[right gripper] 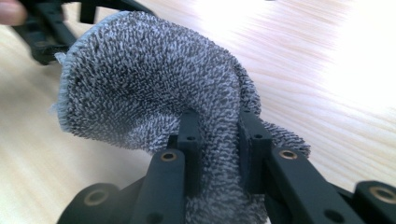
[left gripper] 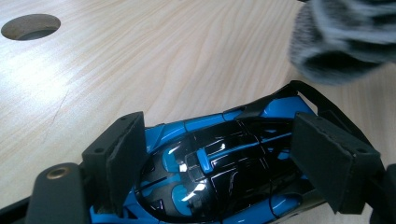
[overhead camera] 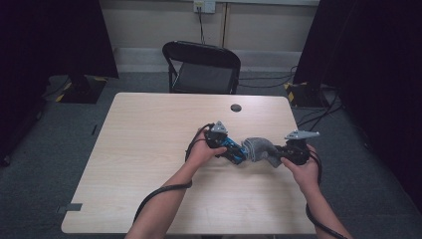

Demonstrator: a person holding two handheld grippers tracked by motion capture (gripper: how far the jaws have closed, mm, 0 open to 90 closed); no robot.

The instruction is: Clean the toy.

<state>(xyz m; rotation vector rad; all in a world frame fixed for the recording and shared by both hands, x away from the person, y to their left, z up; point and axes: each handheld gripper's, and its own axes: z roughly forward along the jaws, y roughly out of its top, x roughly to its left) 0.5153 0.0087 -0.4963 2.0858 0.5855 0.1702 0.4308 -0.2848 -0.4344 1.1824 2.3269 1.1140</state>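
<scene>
My left gripper clamps the blue toy car between its pads; my right gripper pinches the grey cloth, bulging toward eleven o'clock.

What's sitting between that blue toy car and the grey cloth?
Nothing: in the left gripper view, bare wooden table separates the blue toy car from the grey cloth. From the high view they look nearly touching.

High view: dim overall, corners falling into near black, slightly soft. Right gripper view: glare bleaches the table at upper right; upper left is blurred. Left gripper view: sharp white highlights on the glossy toy car; grey cloth at upper right out of focus.
</scene>
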